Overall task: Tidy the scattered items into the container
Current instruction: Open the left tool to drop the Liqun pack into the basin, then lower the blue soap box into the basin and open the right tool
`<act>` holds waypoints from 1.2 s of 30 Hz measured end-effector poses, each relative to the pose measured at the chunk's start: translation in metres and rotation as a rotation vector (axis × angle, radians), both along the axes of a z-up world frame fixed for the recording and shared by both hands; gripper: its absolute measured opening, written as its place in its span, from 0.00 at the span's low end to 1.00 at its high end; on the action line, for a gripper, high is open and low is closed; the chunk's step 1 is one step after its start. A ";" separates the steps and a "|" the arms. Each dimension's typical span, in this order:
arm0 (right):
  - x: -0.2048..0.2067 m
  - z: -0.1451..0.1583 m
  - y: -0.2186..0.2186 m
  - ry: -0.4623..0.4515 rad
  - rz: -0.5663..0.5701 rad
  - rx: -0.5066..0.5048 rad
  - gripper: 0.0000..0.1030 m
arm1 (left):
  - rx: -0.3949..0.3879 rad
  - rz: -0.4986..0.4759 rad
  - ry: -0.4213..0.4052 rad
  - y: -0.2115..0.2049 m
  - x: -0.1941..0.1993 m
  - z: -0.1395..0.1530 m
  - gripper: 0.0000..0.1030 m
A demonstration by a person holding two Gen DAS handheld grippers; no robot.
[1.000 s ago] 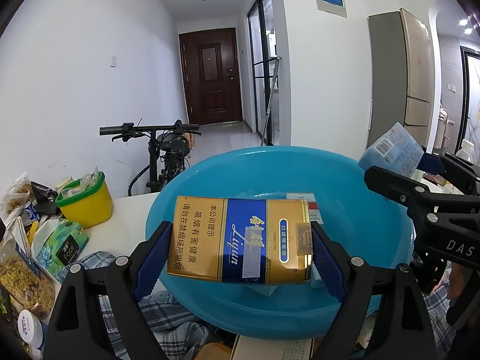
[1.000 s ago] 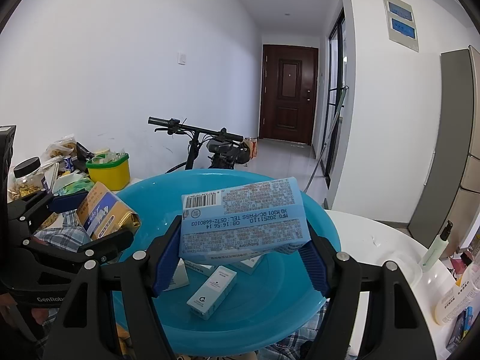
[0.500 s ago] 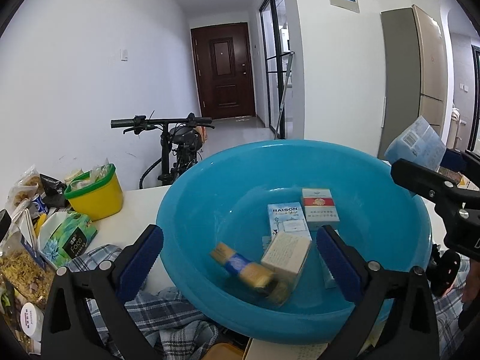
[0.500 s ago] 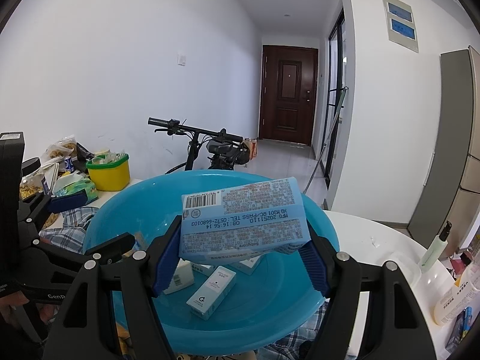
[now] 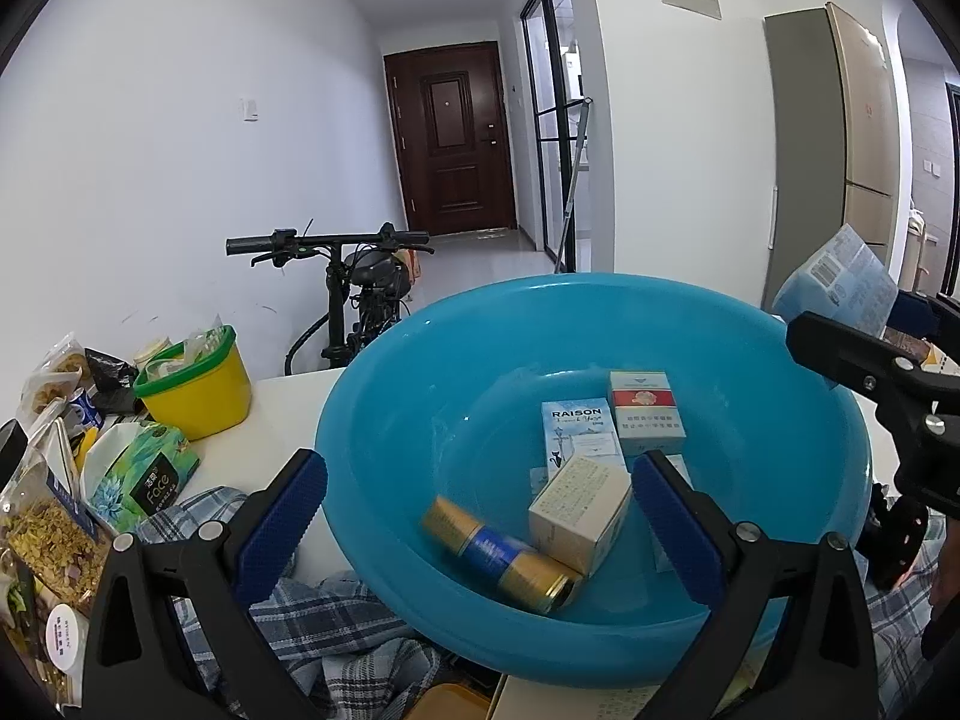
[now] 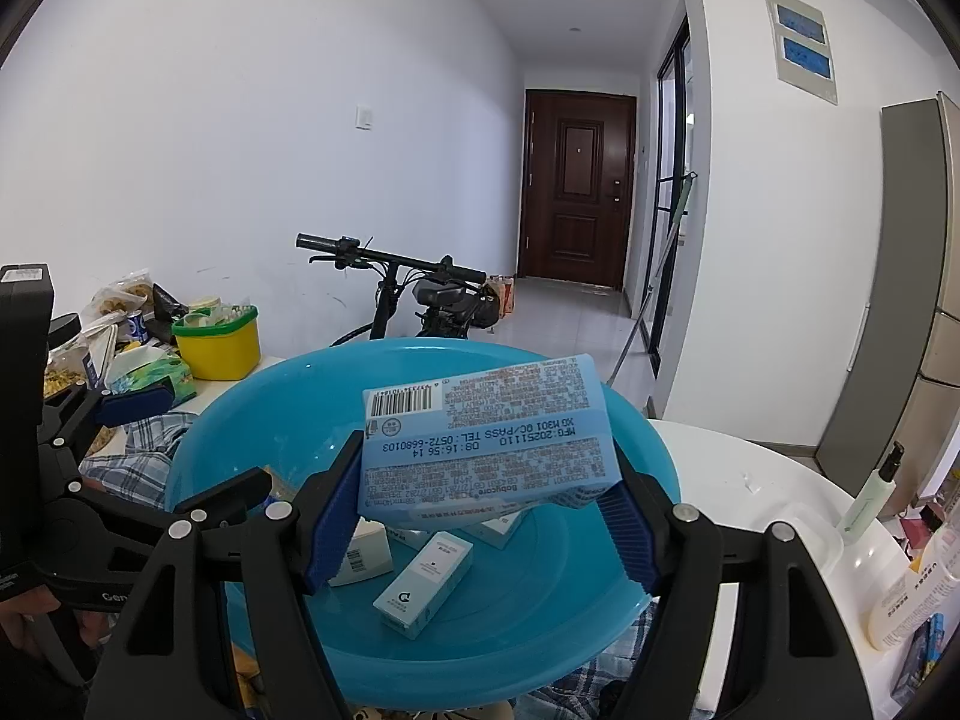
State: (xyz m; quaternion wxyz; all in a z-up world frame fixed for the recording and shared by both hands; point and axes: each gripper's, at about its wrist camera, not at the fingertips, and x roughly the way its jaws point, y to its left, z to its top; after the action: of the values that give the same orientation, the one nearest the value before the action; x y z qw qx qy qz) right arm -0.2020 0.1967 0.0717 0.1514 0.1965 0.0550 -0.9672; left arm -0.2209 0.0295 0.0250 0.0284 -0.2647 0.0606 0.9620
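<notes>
The blue basin [image 5: 384, 420] sits on the white bench [image 6: 750, 480], partly over a checked cloth [image 5: 336, 618], and already holds several small things: a gold-and-blue pack [image 5: 501, 561] lying on its side at the bottom, a cream carton [image 5: 579, 513] leaning beside it, a pale RAISON box [image 5: 579, 429], a red-and-white pack [image 5: 645, 414] and, in the right wrist view, a light teal box [image 6: 423, 582]. The left claw [image 5: 480, 516] hangs over the near rim with its jaws spread wide and nothing between them, so its item looks delivered. The right claw [image 6: 480, 516] pinches a light-blue wipes pack [image 6: 486, 450] above the basin; that one is not yet in. I judge the job partly done: the wipes pack needs dropping next. Left on the bench are a green tissue pack [image 5: 141, 474], snack bags [image 5: 48, 528] and a yellow tub [image 5: 195, 387] on the left side, and bottles [image 6: 912, 594] on the right.
</notes>
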 end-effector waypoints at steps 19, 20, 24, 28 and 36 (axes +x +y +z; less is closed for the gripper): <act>-0.001 -0.005 -0.001 -0.014 0.007 0.000 0.69 | -0.005 0.012 0.001 -0.001 -0.001 0.002 1.00; -0.001 -0.005 -0.001 -0.013 0.006 0.000 0.69 | -0.006 0.013 0.002 -0.001 0.000 0.001 1.00; 0.002 -0.004 -0.002 0.011 0.011 -0.004 0.91 | -0.008 0.017 0.005 -0.002 0.001 0.002 1.00; 0.005 -0.004 -0.005 0.048 -0.037 0.040 1.00 | -0.032 0.041 0.003 0.000 0.000 0.000 1.00; -0.001 -0.003 0.002 0.023 -0.063 0.010 1.00 | -0.024 0.073 0.013 -0.005 0.002 0.001 1.00</act>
State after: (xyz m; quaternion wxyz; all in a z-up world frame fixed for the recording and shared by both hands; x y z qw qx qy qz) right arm -0.2029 0.1984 0.0690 0.1192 0.1876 0.0553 -0.9734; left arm -0.2188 0.0246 0.0261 -0.0106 -0.2609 0.0628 0.9633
